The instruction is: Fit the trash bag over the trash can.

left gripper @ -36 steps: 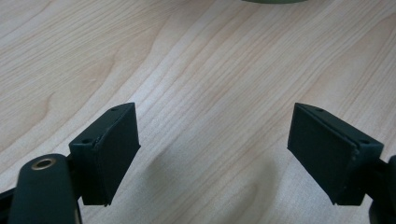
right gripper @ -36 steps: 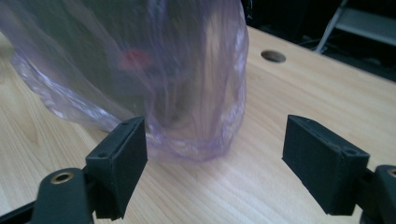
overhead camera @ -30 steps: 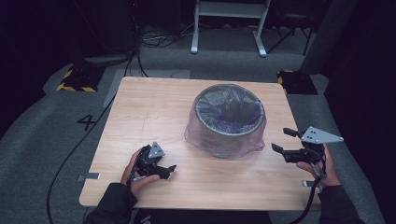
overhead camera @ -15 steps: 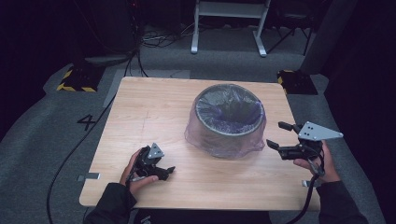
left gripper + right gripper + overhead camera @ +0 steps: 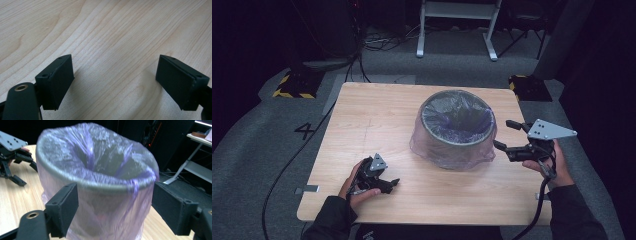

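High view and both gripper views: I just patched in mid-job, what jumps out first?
A round bin lined with a thin purple bag stands right of centre on the wooden table, the bag folded over its rim and draped down its sides. The right gripper hangs open just beside it, jaws facing the bag. The left gripper rests open near the table's front edge, over bare wood.
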Demonstrator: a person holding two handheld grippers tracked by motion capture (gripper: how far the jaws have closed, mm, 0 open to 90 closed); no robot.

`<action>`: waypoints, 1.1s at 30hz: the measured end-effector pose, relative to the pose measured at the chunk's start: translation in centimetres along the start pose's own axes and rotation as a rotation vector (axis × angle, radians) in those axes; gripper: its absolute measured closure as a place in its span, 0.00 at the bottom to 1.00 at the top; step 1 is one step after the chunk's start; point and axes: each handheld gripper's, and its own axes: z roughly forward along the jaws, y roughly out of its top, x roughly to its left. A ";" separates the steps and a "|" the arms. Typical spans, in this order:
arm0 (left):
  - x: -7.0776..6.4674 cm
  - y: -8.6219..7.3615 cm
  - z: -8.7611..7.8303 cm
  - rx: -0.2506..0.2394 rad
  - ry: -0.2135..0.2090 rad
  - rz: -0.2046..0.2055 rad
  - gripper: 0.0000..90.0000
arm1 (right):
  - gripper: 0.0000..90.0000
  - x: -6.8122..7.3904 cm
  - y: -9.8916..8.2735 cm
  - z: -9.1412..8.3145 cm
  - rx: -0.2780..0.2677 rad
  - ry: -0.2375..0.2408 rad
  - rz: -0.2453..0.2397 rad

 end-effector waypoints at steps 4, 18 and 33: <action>-0.1 0.0 0.0 0.003 0.006 -0.007 0.16 | 0.24 -0.1 1.0 0.4 -0.015 0.004 -0.001; -0.1 0.0 0.0 0.000 0.004 -0.007 0.16 | 0.24 -1.2 3.9 1.9 -0.020 -0.005 0.004; 0.0 0.0 0.0 0.002 0.001 -0.002 0.16 | 0.24 -2.6 6.3 5.8 0.016 -0.001 0.067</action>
